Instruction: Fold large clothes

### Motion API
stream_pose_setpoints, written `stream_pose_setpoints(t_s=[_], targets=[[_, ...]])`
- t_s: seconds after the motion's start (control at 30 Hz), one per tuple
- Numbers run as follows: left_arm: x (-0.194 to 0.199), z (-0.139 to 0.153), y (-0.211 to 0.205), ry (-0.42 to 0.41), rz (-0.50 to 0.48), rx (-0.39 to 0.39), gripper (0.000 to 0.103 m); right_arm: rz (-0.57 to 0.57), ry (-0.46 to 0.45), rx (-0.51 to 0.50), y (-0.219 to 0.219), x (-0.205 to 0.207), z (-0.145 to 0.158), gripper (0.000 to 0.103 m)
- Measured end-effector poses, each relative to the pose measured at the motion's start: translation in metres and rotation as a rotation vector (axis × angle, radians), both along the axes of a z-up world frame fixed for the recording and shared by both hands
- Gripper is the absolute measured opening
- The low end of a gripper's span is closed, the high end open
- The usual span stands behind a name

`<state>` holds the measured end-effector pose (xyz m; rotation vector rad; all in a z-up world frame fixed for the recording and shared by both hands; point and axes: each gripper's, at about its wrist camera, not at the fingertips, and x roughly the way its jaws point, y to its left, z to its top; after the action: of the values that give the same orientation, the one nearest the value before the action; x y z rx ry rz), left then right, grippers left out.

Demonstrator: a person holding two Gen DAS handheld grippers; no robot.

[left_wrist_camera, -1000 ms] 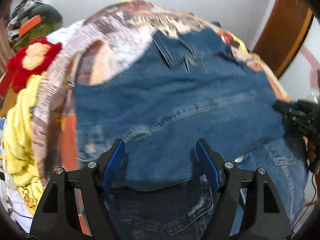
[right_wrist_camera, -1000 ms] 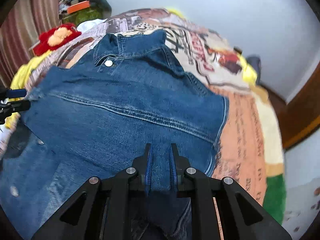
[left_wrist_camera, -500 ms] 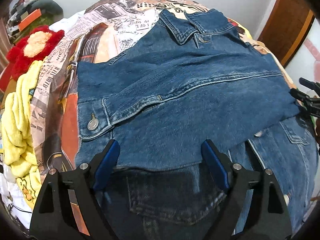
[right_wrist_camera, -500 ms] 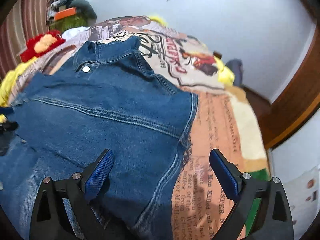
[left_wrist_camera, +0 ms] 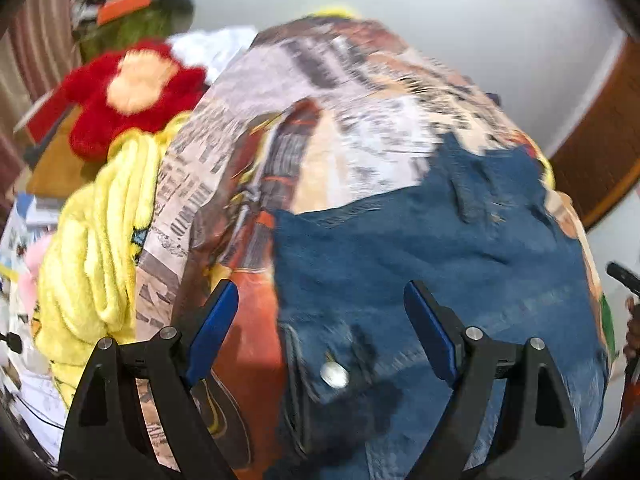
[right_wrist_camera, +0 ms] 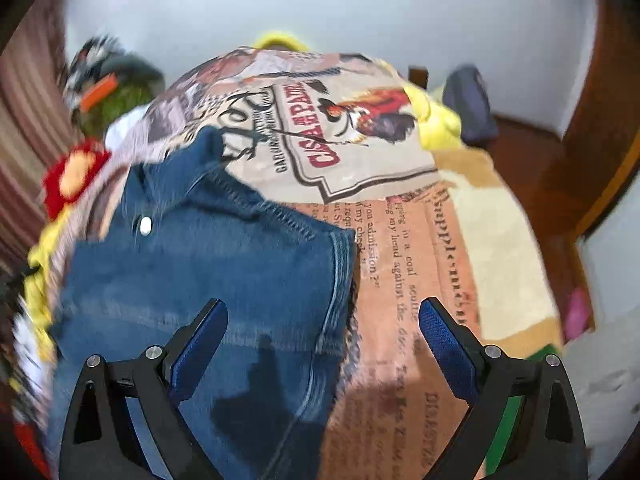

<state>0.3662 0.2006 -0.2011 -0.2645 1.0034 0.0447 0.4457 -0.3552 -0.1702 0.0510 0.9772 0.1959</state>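
Nearest in left wrist view: left gripper [left_wrist_camera: 320,328], black w/ blue-padded fingers [left_wrist_camera: 214,322], spread wide, nothing between the pads. Same spread as half a sec ago, a bit wider than a sec ago. It hovers over the left edge of the blue denim jacket [left_wrist_camera: 432,276]; one finger sits over the printed newspaper-pattern bedspread [left_wrist_camera: 360,120], the other over denim. Half a sec ago both fingers were over the jacket's folded lower edge, so the view has slid toward the jacket's left side. A metal snap button [left_wrist_camera: 335,374] on a cuff or flap shows btw the fingers, blurred.

Right wrist view: right gripper [right_wrist_camera: 324,336] also wide apart, holding nothing. A sec ago its fingers [right_wrist_camera: 448,344] were pinched shut on a denim fold; that fold is now released. One finger is over the jacket [right_wrist_camera: 200,280], the other over the orange printed part of the bedspread [right_wrist_camera: 400,280]; the jacket's right side seam runs btw them. Gripper shadow falls on the denim.

Jacket lies flat on the bed, collar at the far end, folded body toward the cameras. Collar button [right_wrist_camera: 145,225] visible.

Farther, left of the bed: yellow fleece blanket [left_wrist_camera: 96,248] bunched up, then a red plush toy w/ pale face [left_wrist_camera: 132,92], then a green-and-dark heap w/ an orange tag [left_wrist_camera: 124,4]. Both views more blurred than before. At the right edge of left view, a dark bit of the other gripper [left_wrist_camera: 622,276] shows. Beyond: white wall, brown wooden door frame [right_wrist_camera: 600,140].
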Motion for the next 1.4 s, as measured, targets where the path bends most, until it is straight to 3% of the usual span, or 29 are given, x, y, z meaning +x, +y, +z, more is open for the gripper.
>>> stream_pose_setpoints(t_s=[0.13,0.3,0.37,0.5,0.57,0.6,0.63,0.67,0.77,0.93,1.03,1.23,1.4], targets=[[0.026,-0.035,0.011,0.108,0.005,-0.006,0.085,-0.074,0.096,0.106,-0.017,0.027,-0.021,0.096],[0.047,-0.072,0.014,0.174,-0.013,-0.12,0.084,-0.101,0.201,0.235,-0.026,0.052,-0.055,0.089],[0.052,-0.081,0.016,0.178,0.003,-0.184,0.079,-0.098,0.228,0.279,-0.026,0.058,-0.064,0.074],[0.056,-0.087,0.02,0.141,0.027,-0.276,0.077,-0.084,0.263,0.382,-0.02,0.069,-0.078,0.058],[0.058,-0.086,0.022,0.131,0.038,-0.297,0.06,-0.073,0.267,0.401,-0.014,0.075,-0.081,0.041],[0.06,-0.085,0.024,0.127,0.041,-0.302,0.051,-0.068,0.271,0.394,-0.011,0.077,-0.081,0.038],[0.061,-0.084,0.025,0.124,0.039,-0.294,0.024,-0.06,0.262,0.363,-0.005,0.079,-0.08,0.027],[0.064,-0.083,0.026,0.133,0.038,-0.283,0.011,-0.048,0.25,0.332,-0.001,0.08,-0.078,0.021],[0.067,-0.082,0.024,0.129,0.033,-0.245,0.01,-0.01,0.19,0.264,0.011,0.083,-0.063,0.013],[0.067,-0.051,0.001,0.057,0.003,-0.025,0.008,0.034,0.09,0.21,0.031,0.098,-0.022,0.012],[0.066,-0.023,-0.005,-0.01,-0.008,0.053,0.008,0.07,0.042,0.152,0.048,0.111,-0.002,0.012],[0.069,0.023,0.0,-0.136,-0.006,0.123,0.008,0.121,-0.066,0.069,0.076,0.135,0.034,0.012],[0.099,0.012,0.009,-0.114,0.028,0.158,0.008,0.111,-0.083,0.027,0.089,0.16,0.036,0.012]])
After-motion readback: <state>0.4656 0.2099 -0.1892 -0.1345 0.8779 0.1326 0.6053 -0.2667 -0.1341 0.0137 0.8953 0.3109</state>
